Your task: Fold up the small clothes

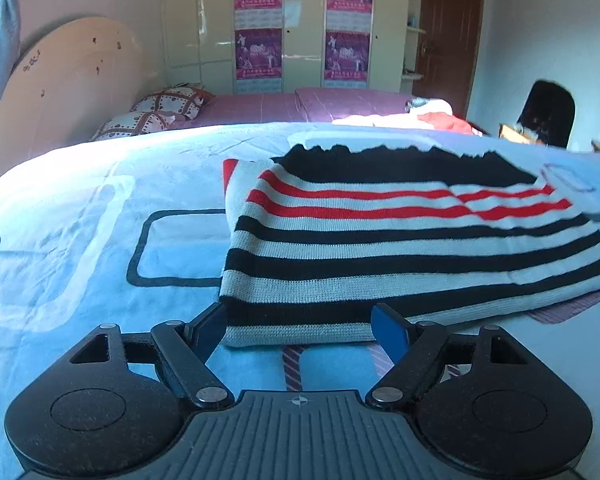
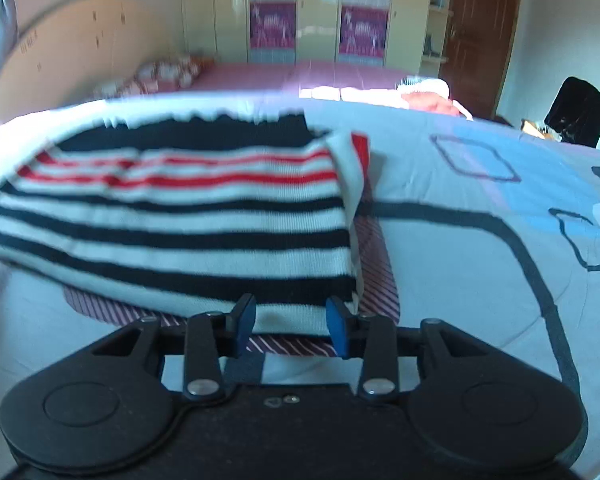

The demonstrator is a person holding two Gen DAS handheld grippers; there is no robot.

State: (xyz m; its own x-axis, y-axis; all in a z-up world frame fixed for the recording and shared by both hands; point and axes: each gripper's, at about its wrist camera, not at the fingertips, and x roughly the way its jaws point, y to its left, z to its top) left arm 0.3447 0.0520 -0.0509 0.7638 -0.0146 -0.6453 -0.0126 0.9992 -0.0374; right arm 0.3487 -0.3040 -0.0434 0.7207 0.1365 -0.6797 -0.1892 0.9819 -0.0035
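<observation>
Pale blue bedding [image 1: 80,200] with dark rounded outlines spreads under you, and your striped knit garment [image 1: 400,240] lies folded on it, ribbed bands of black, white and red, its near hem at your fingers. Your left hand-held gripper [image 1: 300,330] is spread wide at that hem, gripping nothing. Your right hand-held gripper [image 2: 291,326] stands parted around the hem too; whether the pads pinch it, you can't tell. Purple-striped cloth [image 2: 374,280] peeks from beneath. Beyond: patterned pillows [image 1: 168,106], glossy cream wardrobe [image 1: 304,24], brown door [image 1: 446,32].
</observation>
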